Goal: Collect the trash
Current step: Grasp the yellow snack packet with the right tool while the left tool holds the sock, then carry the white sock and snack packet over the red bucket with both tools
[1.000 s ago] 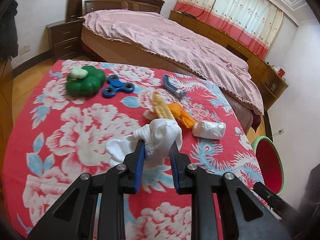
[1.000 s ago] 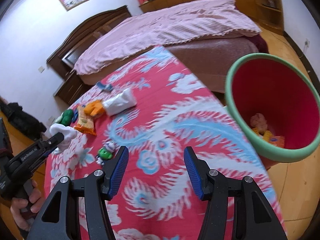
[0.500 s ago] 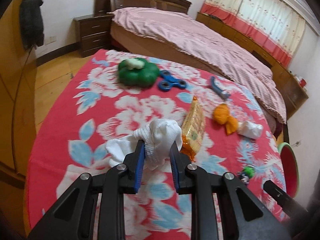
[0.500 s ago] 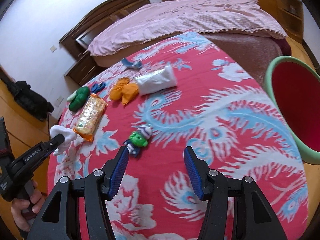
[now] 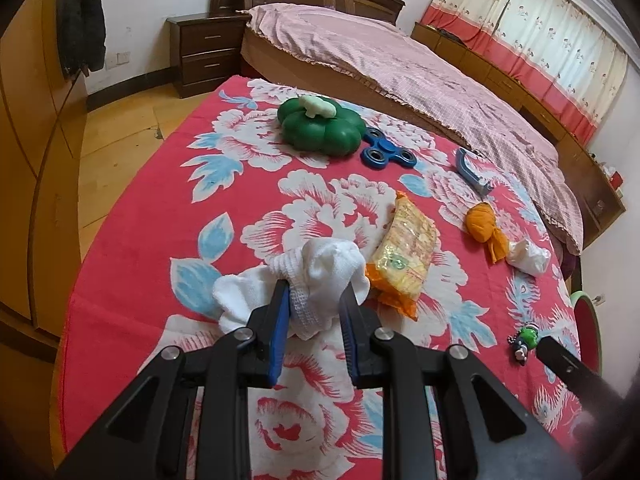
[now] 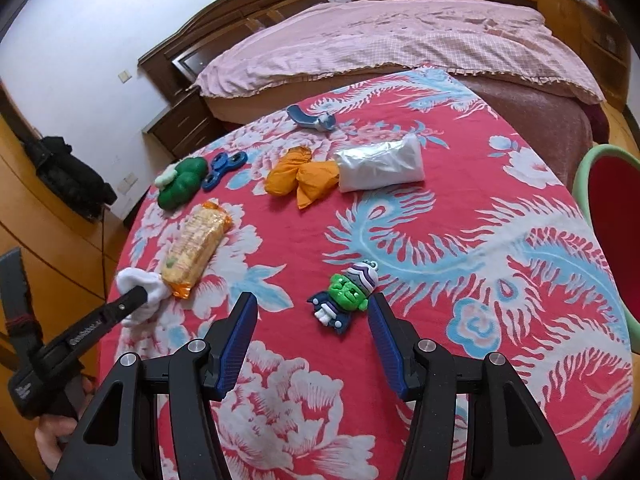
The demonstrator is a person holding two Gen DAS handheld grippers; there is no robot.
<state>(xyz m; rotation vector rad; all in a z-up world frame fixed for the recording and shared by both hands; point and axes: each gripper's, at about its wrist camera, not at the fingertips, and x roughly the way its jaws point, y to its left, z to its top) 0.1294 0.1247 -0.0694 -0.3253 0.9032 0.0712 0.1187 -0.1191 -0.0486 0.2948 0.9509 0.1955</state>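
My left gripper [image 5: 314, 292] is shut on a bunched white cloth [image 5: 320, 272], held low over the near left part of the red flowered table [image 5: 132, 220]. From the right wrist view the same cloth [image 6: 136, 280] shows at the left gripper's tip. A yellow-orange snack packet [image 5: 404, 256] [image 6: 196, 244] lies right beside the cloth. An orange wrapper [image 6: 300, 176] and a white plastic bag [image 6: 380, 164] lie farther back. My right gripper [image 6: 312, 312] stands open, nothing between its pads, with a small green-faced toy figure [image 6: 346, 292] just ahead of it.
A green pumpkin-shaped toy [image 5: 320, 124], a blue fidget spinner [image 5: 386, 152] and a blue-grey handle piece [image 5: 472, 172] lie at the table's far side. A green-rimmed red bin [image 6: 612, 216] stands off the right edge. A bed [image 6: 400, 40] and wooden cabinets surround the table.
Both grippers have swung left across the table. The bin has slid from the right wrist view's centre to its right edge; the toy figure now lies before the right gripper. The left still grips the cloth.
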